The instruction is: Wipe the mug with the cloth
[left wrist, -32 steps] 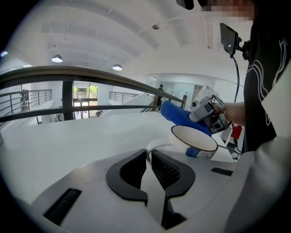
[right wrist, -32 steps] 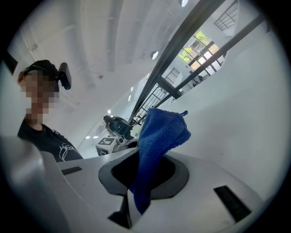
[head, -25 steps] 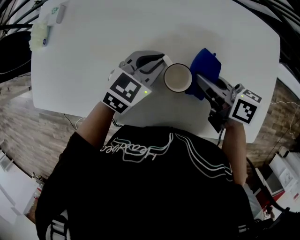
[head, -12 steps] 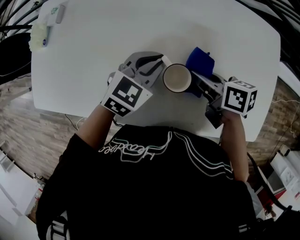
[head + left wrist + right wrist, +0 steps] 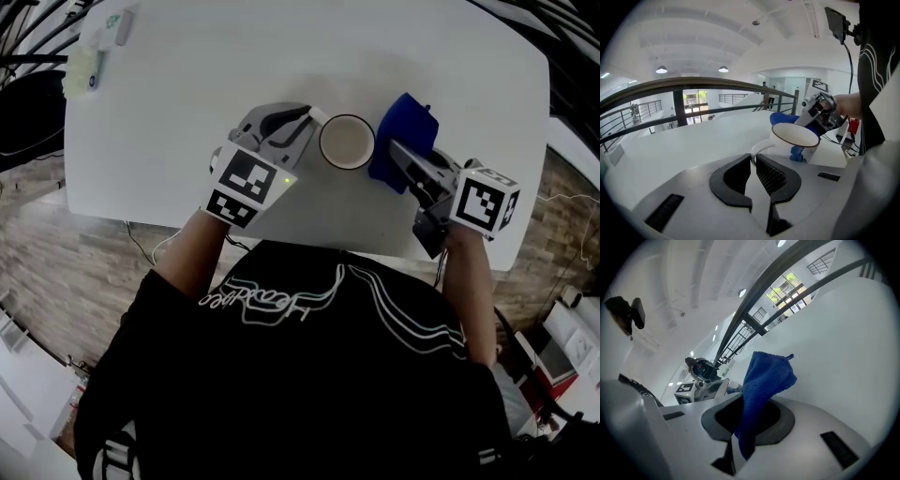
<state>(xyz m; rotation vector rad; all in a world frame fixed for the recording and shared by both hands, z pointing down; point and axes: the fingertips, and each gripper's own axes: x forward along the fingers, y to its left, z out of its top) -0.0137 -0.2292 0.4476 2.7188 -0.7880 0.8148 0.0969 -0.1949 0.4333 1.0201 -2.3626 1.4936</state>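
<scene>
A white mug (image 5: 347, 142) with a dark rim stands upright on the white table (image 5: 234, 66). My left gripper (image 5: 313, 118) is shut on the mug's handle (image 5: 758, 149), which sits between the ribbed pads. The mug (image 5: 795, 140) appears just beyond the left gripper (image 5: 752, 161). My right gripper (image 5: 397, 157) is shut on a blue cloth (image 5: 405, 137), pressed to the mug's right side. In the right gripper view the cloth (image 5: 764, 380) stands up out of the right gripper (image 5: 745, 414) and hides most of the mug.
A pale yellow item (image 5: 82, 70) and a small white item (image 5: 111, 23) lie at the table's far left corner. The table's near edge runs close under both grippers. A person's dark shirt (image 5: 309, 375) fills the lower head view.
The blue cloth went up along the mug's right side and came back down with the right gripper. The mug and left gripper shifted slightly away and left.
</scene>
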